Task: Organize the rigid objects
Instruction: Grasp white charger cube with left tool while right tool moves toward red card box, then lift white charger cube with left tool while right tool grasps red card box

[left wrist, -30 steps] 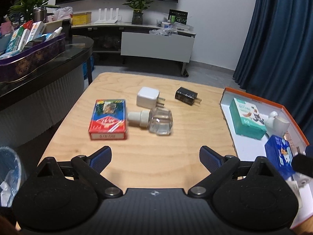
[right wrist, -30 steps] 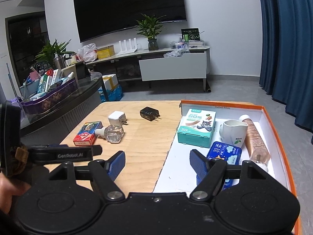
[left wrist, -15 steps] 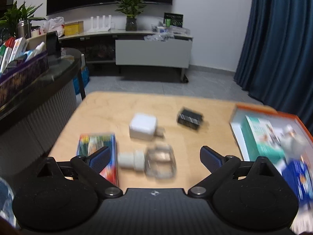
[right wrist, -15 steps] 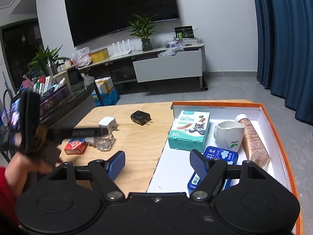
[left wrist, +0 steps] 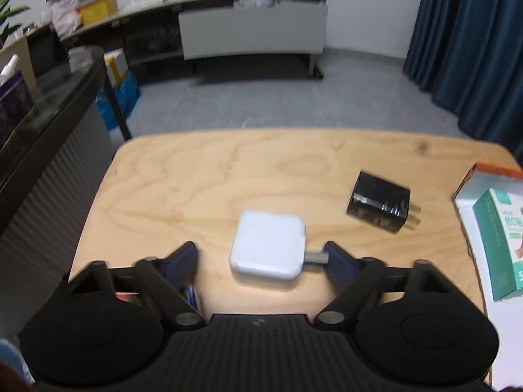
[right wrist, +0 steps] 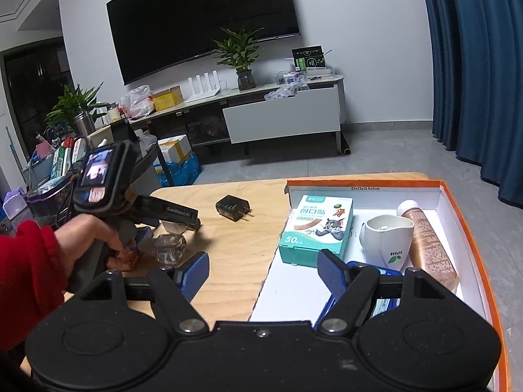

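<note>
White plastic fills the gap now: the left gripper has pushed forward over the wooden table, jaws spread either side of the white charger, not yet touching. Next comes the squeeze, I'd guess. Further right, the right gripper hovers spread and empty at the orange box.

L tool low, fingers spread wide. R tool also agape, held level. L hand grips its handle.
</note>
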`<state>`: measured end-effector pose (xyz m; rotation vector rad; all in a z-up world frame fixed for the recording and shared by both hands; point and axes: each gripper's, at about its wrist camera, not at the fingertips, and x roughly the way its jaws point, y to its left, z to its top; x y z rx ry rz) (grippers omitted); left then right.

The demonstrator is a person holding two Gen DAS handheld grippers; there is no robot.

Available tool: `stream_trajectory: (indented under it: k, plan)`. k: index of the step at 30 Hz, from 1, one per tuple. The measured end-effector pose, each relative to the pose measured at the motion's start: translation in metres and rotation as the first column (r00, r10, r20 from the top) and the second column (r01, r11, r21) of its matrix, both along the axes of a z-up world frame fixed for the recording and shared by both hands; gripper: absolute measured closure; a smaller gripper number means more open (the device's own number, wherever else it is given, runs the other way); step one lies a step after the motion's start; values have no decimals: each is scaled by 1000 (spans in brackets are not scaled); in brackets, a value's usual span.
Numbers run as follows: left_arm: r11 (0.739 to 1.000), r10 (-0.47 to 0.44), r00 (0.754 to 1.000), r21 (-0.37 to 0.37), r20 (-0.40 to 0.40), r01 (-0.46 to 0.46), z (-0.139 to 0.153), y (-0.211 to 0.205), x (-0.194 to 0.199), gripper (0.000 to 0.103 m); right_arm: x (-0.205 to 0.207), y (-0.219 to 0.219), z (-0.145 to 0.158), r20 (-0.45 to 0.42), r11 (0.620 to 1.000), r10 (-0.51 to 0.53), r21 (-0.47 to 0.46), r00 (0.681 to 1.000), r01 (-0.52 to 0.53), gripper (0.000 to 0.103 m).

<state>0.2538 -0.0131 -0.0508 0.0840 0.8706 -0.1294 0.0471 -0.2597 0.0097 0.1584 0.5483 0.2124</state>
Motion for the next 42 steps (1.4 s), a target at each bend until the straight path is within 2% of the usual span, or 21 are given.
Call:
stream_trajectory:
  k: [1,2,8,10,14,19,24,28,34,37,39,42]
  plan:
    - [1000,-10,1000,3,11,10,1,0,-1,43,1,0,0,1,1000,-1,2,1000,1,17]
    - [1000,-15,1000,0,17,15,3,0,-1,45,3,2,0,0,1000,-1,1,1000,1,17]
    - [995,-3,998,-97,60,9,7,13,-19,45,6,10,4,4,1000,11,-15,1000,-11,17]
    - [991,11,996,-135,88,1,20,21,-28,45,7,15,6,-1,1000,26,-17,1000,-26,17]
    - [988,41,984,-152,173,-15,54,43,-54,45,13,36,7,-31,993,115,3,993,-115,17]
    - [988,120,968,-122,221,-95,76,79,-95,45,31,88,-3,-112,960,281,54,953,-276,17]
    - [972,219,955,-135,201,-194,67,111,-131,45,56,150,-22,-160,922,386,95,908,-375,17]
    - [955,267,949,-174,167,-239,56,132,-152,45,77,191,-43,-200,928,372,81,906,-363,17]
    - [939,305,937,-219,169,-265,54,148,-156,45,107,237,-59,-205,956,259,-81,944,-280,16]
    - [935,303,937,-244,175,-257,53,152,-158,45,123,256,-62,-197,954,233,-145,952,-264,15]
    - [931,306,937,-260,171,-257,52,155,-162,45,127,263,-64,-180,947,222,-196,958,-256,29]
    - [932,303,936,-260,178,-252,52,154,-166,45,127,259,-63,-187,947,217,-198,958,-253,32]
